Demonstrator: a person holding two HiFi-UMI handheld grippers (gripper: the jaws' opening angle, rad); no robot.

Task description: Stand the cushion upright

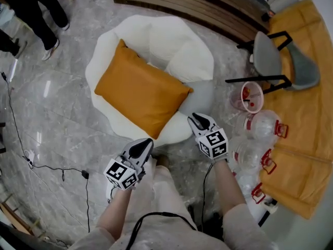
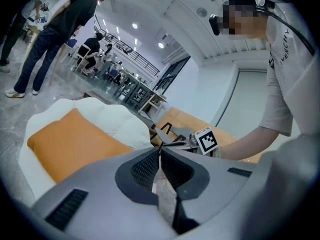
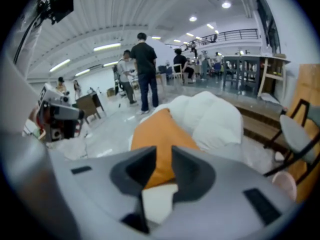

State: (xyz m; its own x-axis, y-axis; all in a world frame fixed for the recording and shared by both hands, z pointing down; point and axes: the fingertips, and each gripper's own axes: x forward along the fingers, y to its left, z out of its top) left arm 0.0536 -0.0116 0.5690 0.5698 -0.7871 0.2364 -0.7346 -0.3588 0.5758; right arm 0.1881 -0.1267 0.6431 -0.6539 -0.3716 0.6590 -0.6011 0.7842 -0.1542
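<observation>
Currently the cushion (image 1: pixel 140 95) lies flat on the white seat (image 1: pixel 171 40), dead ahead of the released right gripper (image 1: pixel 199 122); the left gripper (image 1: pixel 141 148) is clenched.

A polished grey marble floor (image 1: pixel 47 103) carries a puffy white seat (image 1: pixel 177 46) – a black cable (image 1: pixel 47 166) trails across it. Behind the seat runs a slatted wooden bench (image 1: pixel 197 4). A grey chair (image 1: pixel 270 56) on black legs stands at the edge of an orange sheet (image 1: pixel 307 150). Strip lights (image 3: pixel 107 47) line the white ribbed ceiling (image 3: pixel 125 14).
</observation>
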